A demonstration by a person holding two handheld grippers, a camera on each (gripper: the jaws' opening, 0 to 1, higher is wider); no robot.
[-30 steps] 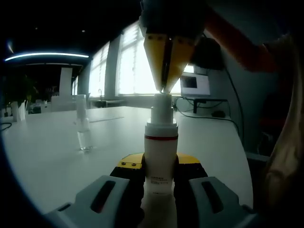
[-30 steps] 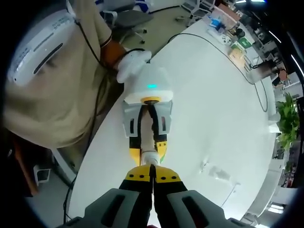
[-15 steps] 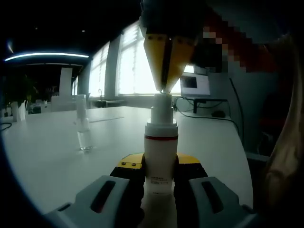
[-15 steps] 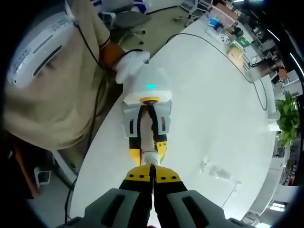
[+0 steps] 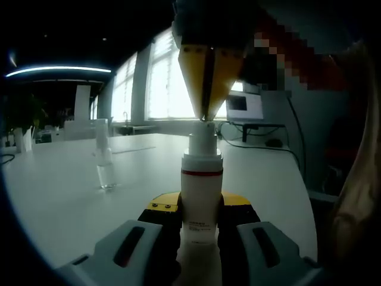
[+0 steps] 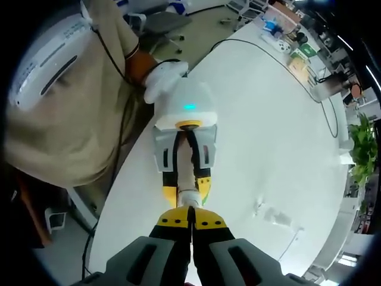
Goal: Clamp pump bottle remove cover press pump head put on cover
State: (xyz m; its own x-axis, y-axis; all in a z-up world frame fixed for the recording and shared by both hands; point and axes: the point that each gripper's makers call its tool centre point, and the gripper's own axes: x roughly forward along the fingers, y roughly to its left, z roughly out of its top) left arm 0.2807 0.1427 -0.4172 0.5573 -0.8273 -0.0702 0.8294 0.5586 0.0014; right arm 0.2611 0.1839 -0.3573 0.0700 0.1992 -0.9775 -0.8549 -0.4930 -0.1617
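Note:
A white pump bottle [image 5: 201,196] with a red band stands upright on the white table [image 5: 59,196]. My left gripper [image 5: 200,207] is shut on its lower body. From above, my right gripper [image 5: 206,117] comes down with yellow jaws shut, and its tips rest on top of the pump head [image 5: 202,138]. In the right gripper view my right gripper [image 6: 190,219] points straight down at the pump head [image 6: 190,197], with the left gripper [image 6: 186,182] clamped around the bottle below it. The clear cover [image 5: 104,159] stands apart on the table, also seen as the clear cover [image 6: 275,215].
A person in a beige top [image 6: 65,113] stands at the table's near edge. A lit monitor [image 5: 244,107] and cables [image 5: 262,146] lie behind the bottle. Boxes and small items [image 6: 289,42] sit at the table's far end, with a plant [image 6: 362,152] beyond.
My right gripper has come down slightly and the pump head sits a little lower than before. The left gripper and bottle have stayed put.

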